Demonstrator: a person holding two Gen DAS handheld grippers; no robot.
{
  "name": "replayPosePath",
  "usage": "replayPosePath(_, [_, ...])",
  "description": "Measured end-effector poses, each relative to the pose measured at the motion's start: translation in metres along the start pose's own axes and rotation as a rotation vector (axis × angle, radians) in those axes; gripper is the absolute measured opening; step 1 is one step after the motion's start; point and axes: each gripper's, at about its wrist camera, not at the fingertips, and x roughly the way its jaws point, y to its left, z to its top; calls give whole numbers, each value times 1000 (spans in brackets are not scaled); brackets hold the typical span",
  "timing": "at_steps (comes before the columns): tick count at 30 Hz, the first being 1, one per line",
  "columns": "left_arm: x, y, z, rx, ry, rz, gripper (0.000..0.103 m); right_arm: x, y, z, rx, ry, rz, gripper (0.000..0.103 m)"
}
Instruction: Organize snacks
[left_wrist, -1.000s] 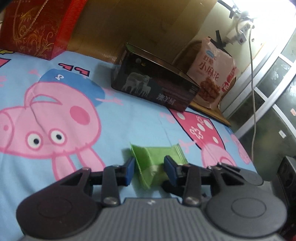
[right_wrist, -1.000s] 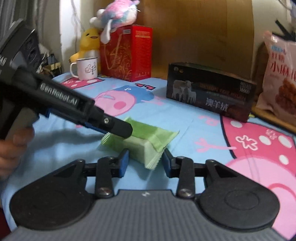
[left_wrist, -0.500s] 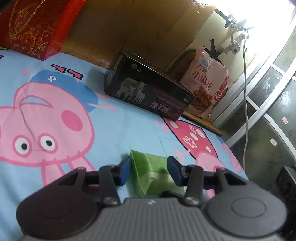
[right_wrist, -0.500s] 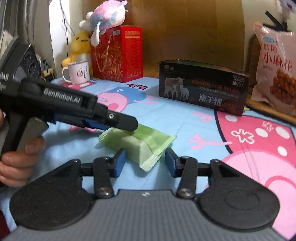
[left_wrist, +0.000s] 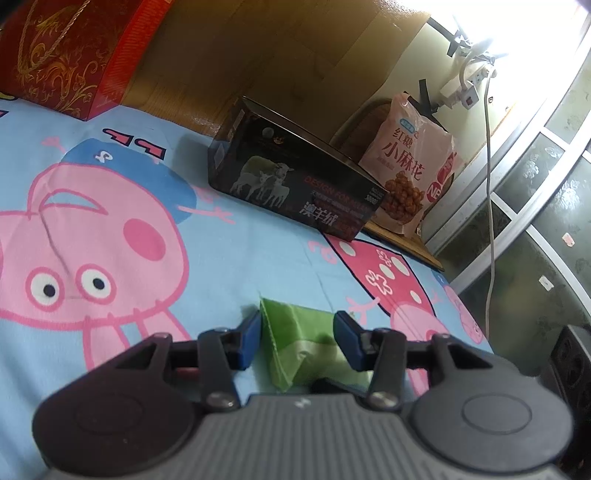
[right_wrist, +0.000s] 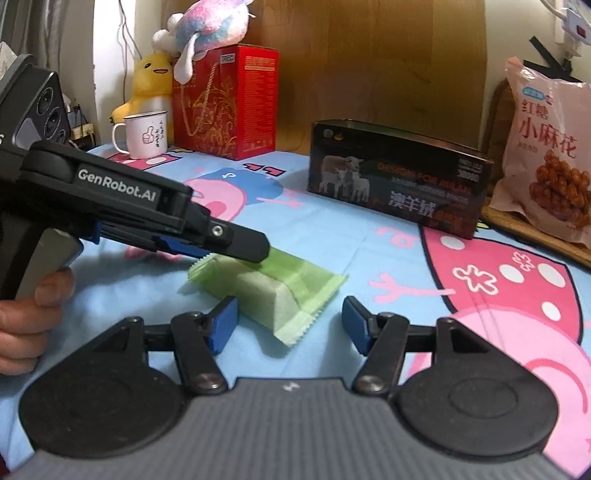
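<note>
Right wrist view: my right gripper (right_wrist: 288, 323) is opening off the green foil snack packet (right_wrist: 273, 282), my left gripper (right_wrist: 236, 254) stands narrow astride it; next, probably lifting.

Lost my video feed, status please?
Left gripper around green snack packet, grip unclear. Right gripper jaws opening, pads clear of packet. Dark box beyond, path unobstructed.

Left tongs (right_wrist: 255, 247) hide the green packet's (right_wrist: 280, 291) far end.
</note>
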Motion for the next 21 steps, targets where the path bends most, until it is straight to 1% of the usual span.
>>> replayPosePath(4, [-1,0,0,4,2,0,43,4,8,3,-22,-4,5,64])
replayPosePath(6, [-1,0,0,7,2,0,43,3,13,3,-42,-14,6,56])
replayPosePath(9, [-1,0,-1,8,2,0,43,1,22,2,-86,-28,-26,53])
replayPosePath(12, [0,-1,-1,18,2,6,43,0,24,1,-90,-32,-41,52])
replayPosePath(21, [0,-4,-2,48,2,26,43,-1,20,1,-55,-24,-30,52])
